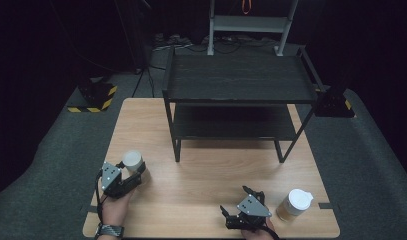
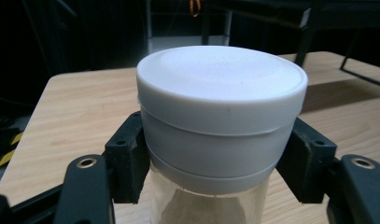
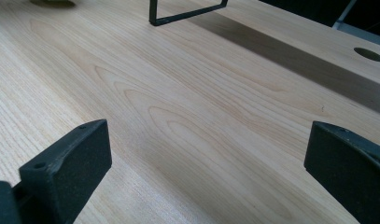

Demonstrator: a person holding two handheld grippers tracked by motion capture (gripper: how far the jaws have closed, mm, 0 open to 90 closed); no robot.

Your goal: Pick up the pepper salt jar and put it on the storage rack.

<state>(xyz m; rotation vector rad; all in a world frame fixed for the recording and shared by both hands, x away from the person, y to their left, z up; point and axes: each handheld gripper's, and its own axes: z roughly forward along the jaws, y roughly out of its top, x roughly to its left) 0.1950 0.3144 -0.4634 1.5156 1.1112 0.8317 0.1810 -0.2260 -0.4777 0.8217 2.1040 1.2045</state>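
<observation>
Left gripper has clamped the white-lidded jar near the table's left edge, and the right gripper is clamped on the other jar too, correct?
Not quite. The left gripper is clamped on the white-lidded jar, but the right gripper holds nothing: the right gripper view shows its jaws wide apart over the bare table. The other jar stands beside it, untouched.

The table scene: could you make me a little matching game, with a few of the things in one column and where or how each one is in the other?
Things:
1. white-lidded jar
2. lidded cup
3. black shelf rack
4. right gripper

States or places:
A. stands at the far half of the table
B. jaws wide apart over bare wood
C. clamped between the left gripper's jaws
D. stands free near the table's right front corner

Pairs: 1-C, 2-D, 3-A, 4-B
</observation>
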